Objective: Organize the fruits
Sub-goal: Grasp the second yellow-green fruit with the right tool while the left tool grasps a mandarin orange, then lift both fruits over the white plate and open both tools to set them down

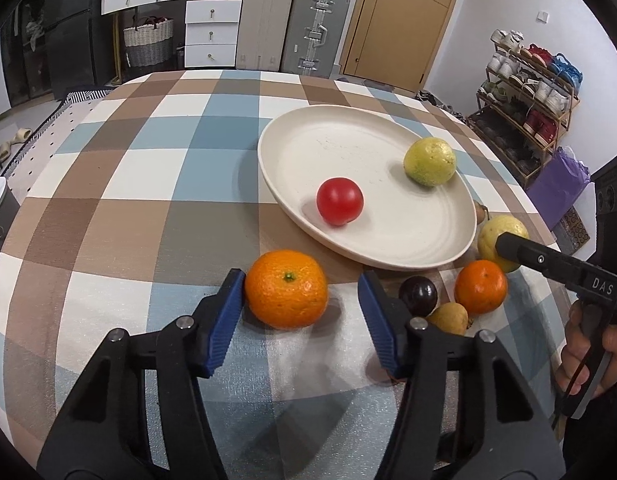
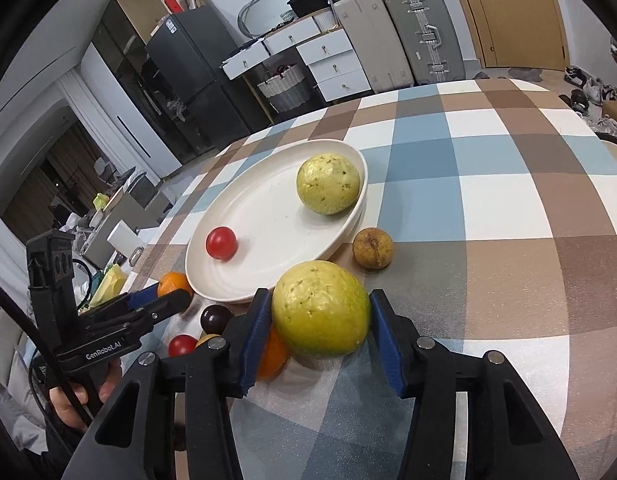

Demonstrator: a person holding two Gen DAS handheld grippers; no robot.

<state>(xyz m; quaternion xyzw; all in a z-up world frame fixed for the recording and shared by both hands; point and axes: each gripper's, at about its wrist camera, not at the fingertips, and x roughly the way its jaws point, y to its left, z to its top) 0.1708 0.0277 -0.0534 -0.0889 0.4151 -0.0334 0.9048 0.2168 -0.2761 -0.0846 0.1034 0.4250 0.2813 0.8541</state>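
An orange (image 1: 286,288) sits on the checked cloth between the blue pads of my left gripper (image 1: 302,280). The left pad touches it and the right pad stands apart, so the gripper is open. My right gripper (image 2: 318,300) is shut on a large yellow-green fruit (image 2: 320,308) that rests on the cloth just in front of the cream plate (image 2: 268,208). The plate (image 1: 368,152) holds a red tomato (image 1: 339,201) and a second yellow-green fruit (image 1: 429,161).
Loose by the plate's near rim are a dark plum (image 1: 418,294), a second orange (image 1: 480,287), a small yellow-brown fruit (image 1: 448,318), a brown fruit (image 2: 372,248) and another tomato (image 2: 181,345). Suitcases, drawers and a shoe rack (image 1: 524,92) stand beyond the table.
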